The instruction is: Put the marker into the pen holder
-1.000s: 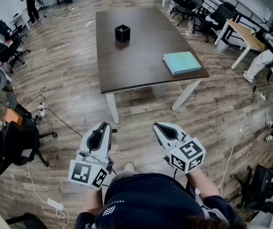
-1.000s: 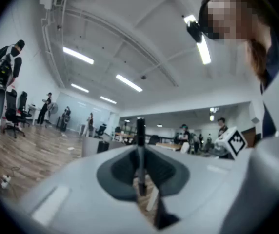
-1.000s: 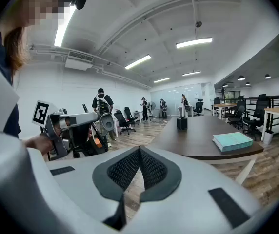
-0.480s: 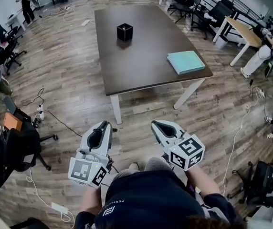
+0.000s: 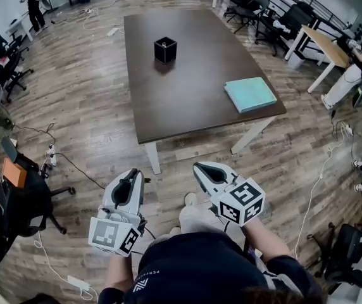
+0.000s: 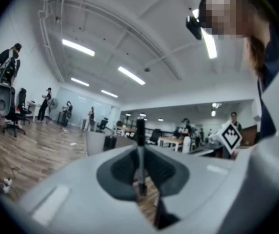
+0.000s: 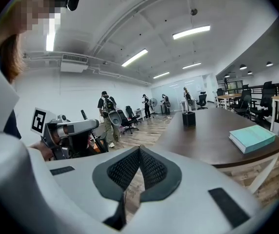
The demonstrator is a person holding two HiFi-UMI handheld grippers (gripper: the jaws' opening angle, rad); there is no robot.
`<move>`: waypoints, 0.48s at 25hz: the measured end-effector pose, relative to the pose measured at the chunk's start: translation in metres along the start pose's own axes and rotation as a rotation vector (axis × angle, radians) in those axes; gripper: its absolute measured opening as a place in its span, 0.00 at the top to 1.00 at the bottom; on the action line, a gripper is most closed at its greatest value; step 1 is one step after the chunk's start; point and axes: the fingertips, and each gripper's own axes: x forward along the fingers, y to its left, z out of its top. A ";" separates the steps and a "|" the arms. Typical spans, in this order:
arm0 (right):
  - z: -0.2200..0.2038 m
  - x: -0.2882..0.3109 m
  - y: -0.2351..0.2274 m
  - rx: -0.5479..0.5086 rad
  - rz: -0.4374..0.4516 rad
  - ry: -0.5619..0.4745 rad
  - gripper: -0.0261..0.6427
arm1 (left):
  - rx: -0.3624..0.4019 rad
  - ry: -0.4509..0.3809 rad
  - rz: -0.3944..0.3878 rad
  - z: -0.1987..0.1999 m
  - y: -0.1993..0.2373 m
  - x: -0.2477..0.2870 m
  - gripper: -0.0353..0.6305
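A black square pen holder stands on the far half of a dark brown table; the left gripper view also catches the pen holder far ahead. My left gripper hangs over the floor short of the table's near edge. It is shut on a black marker that stands upright between the jaws. From the right gripper view the marker sticks up out of the left gripper. My right gripper is level with it, jaws pressed together at the tip with nothing in them.
A teal book lies at the table's near right corner. Office chairs and floor cables are on the left. More desks and chairs stand at the back right. People stand at the room's far end.
The table and pen holder have come closer and lower in the head view as the person walks toward them. Both grippers keep their grip state and sit a little lower in view.
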 end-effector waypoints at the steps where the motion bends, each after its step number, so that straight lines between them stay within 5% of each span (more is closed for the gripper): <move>1: 0.003 0.007 -0.007 0.001 0.009 0.000 0.96 | -0.001 0.001 0.007 0.001 0.004 0.009 0.89; 12: 0.035 0.060 -0.088 -0.006 0.084 0.026 0.96 | -0.003 0.013 0.033 0.009 0.026 0.111 0.89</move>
